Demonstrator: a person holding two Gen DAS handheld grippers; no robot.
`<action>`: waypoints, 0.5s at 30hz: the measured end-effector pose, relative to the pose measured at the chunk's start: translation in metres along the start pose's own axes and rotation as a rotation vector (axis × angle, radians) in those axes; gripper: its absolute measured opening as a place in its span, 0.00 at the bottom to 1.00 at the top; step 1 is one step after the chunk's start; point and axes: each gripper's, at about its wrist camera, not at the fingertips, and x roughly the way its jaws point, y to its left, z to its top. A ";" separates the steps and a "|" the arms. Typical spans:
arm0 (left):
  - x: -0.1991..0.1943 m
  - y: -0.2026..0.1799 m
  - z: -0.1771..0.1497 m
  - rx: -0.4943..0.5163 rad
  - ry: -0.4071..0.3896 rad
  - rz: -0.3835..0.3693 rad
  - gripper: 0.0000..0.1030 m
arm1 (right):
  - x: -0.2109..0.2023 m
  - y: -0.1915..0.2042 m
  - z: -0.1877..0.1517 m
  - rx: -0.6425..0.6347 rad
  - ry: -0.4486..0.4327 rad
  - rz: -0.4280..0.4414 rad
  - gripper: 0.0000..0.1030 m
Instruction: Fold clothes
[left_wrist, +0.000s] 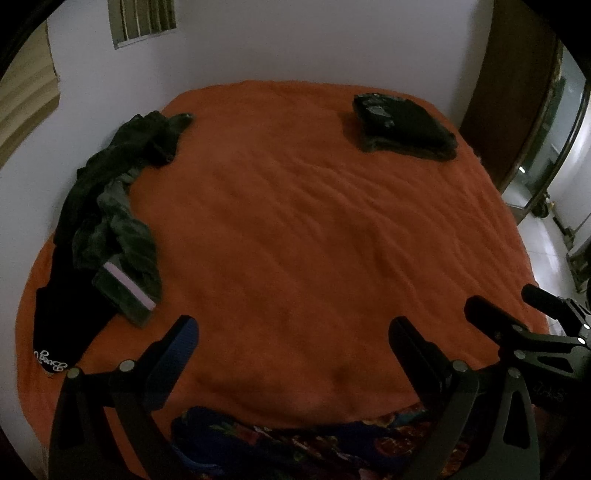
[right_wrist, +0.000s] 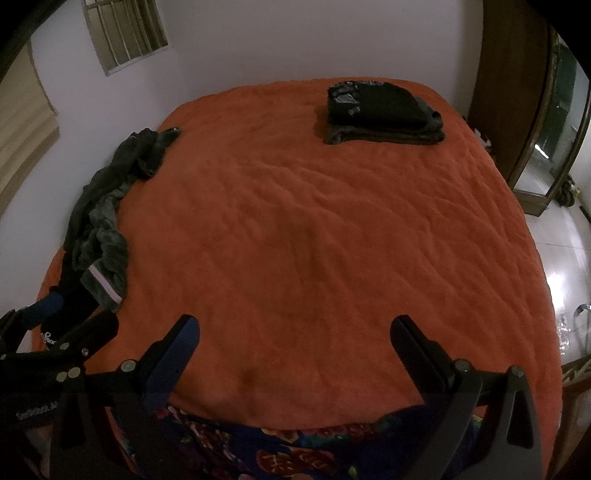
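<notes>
Hovering wide apart and empty, left gripper and right gripper face the bed; unfolded clothes lie far left, folded stack beyond.

Two handheld grippers, each built of flat black metal arms joined by round silver screws. The left gripper has two long wedge-shaped fingers, one faced with a dark blue pad; the right gripper matches it, with the same blue pad on one finger. Faint pale lettering, too blurred to read fully, marks each gripper's black body.
</notes>
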 end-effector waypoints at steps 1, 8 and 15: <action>0.000 0.000 0.001 0.003 -0.002 0.002 1.00 | 0.000 0.000 0.000 0.000 0.001 -0.001 1.00; 0.000 0.001 0.001 -0.006 -0.004 0.003 1.00 | 0.000 0.000 -0.001 -0.003 0.003 -0.002 1.00; 0.003 0.005 0.002 -0.018 0.005 -0.002 1.00 | -0.003 0.000 -0.006 -0.010 -0.010 -0.010 1.00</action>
